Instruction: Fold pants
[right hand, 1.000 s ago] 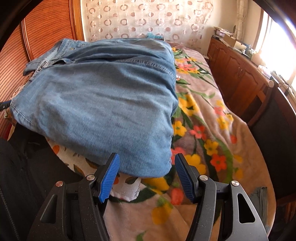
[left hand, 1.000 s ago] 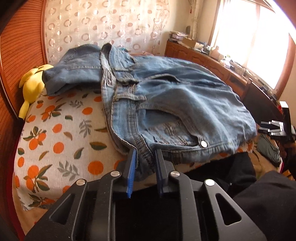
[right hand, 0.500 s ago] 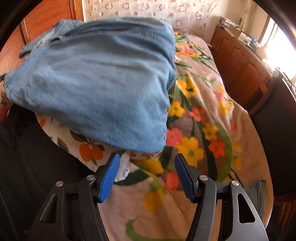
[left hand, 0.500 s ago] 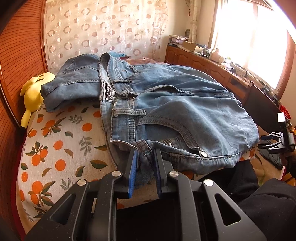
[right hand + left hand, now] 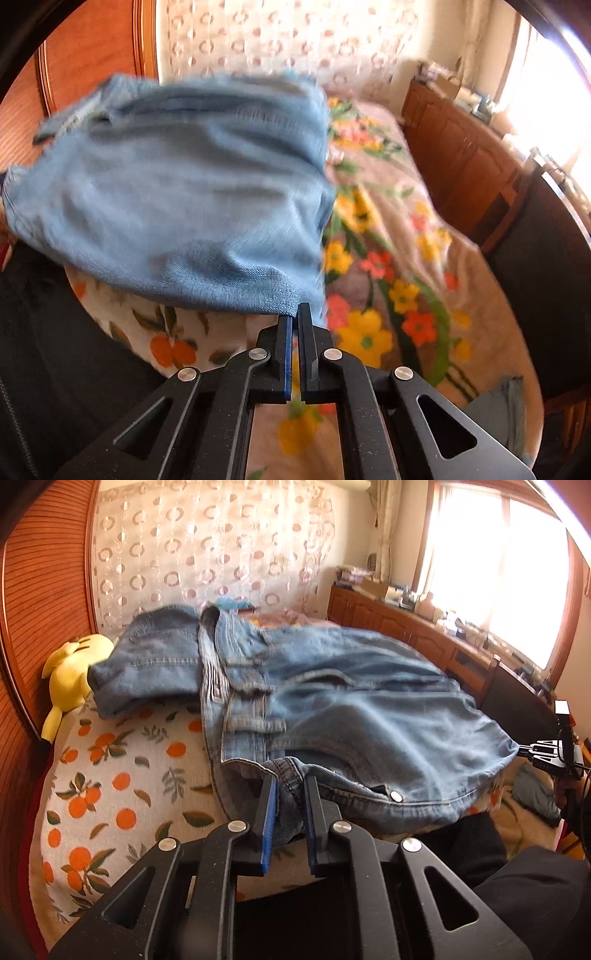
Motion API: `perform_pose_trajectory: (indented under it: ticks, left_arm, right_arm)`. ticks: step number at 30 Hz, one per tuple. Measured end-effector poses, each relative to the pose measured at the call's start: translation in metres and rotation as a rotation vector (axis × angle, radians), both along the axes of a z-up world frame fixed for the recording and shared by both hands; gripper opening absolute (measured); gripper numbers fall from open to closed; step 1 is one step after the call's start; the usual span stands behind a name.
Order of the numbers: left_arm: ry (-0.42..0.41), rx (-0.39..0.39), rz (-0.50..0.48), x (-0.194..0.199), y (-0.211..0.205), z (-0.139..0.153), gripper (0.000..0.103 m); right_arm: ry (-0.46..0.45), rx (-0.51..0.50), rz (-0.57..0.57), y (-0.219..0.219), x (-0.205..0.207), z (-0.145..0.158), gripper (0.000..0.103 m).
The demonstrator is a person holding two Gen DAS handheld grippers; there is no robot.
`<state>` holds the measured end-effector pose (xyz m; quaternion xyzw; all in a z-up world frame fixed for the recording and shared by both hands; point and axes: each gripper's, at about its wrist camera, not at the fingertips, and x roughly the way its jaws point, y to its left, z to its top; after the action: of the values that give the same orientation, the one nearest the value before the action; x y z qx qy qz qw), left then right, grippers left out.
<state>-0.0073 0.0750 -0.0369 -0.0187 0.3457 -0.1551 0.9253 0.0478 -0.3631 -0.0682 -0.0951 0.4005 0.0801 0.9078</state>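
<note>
Jeans point(image 5: 332, 709) lie on bed point(image 5: 110, 775), near edge lifted. Left gripper point(image 5: 290, 797) pinches waistband corner; right gripper point(image 5: 294, 314) nearly closed on fold corner: paired holds keep edge taut for folding.

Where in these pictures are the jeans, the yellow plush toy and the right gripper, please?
jeans point(image 5: 369, 716): left wrist view, on the seat panel.
plush toy point(image 5: 72, 679): left wrist view, on its yellow body.
right gripper point(image 5: 294, 321): right wrist view, between the fingertips, shut on the jeans' corner.
</note>
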Motion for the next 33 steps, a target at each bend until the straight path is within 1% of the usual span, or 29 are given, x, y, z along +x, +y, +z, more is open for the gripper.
perform_pose_trajectory:
  ticks: [5, 9, 13, 16, 18, 20, 22, 27, 31, 33]
  left_arm:
    - [-0.067, 0.011, -0.003, 0.007, -0.002, 0.026, 0.014]
    - [-0.132, 0.011, -0.001, 0.025, -0.002, 0.053, 0.014]
    - [-0.194, 0.044, -0.004, 0.052, -0.008, 0.074, 0.014]
    - [-0.221, 0.058, 0.006, 0.076, -0.01, 0.089, 0.014]
    - [-0.229, 0.062, 0.025, 0.098, -0.006, 0.096, 0.014]
    - [-0.228, 0.063, 0.039, 0.118, -0.002, 0.1, 0.014]
    - [-0.226, 0.075, 0.048, 0.139, 0.001, 0.103, 0.014]
    - [-0.186, 0.1, 0.057, 0.192, 0.007, 0.096, 0.014]
    - [-0.162, 0.116, 0.054, 0.226, 0.008, 0.095, 0.014]
    - [-0.156, 0.125, 0.05, 0.241, 0.007, 0.096, 0.014]
  right_arm:
    - [-0.143, -0.015, 0.0, 0.002, -0.008, 0.048, 0.002]
    - [-0.233, -0.037, -0.012, 0.004, 0.005, 0.081, 0.002]
    - [-0.302, -0.045, -0.033, 0.01, 0.024, 0.105, 0.002]
    - [-0.334, -0.058, -0.045, 0.018, 0.041, 0.115, 0.002]
    - [-0.345, -0.057, -0.051, 0.023, 0.056, 0.118, 0.002]
    - [-0.347, -0.06, -0.064, 0.024, 0.079, 0.123, 0.002]
    - [-0.34, -0.085, -0.07, 0.031, 0.105, 0.118, 0.002]
    - [-0.29, -0.131, -0.071, 0.046, 0.158, 0.104, 0.002]
    - [-0.248, -0.165, -0.062, 0.058, 0.195, 0.102, 0.002]
    - [-0.244, -0.167, -0.055, 0.061, 0.215, 0.106, 0.002]
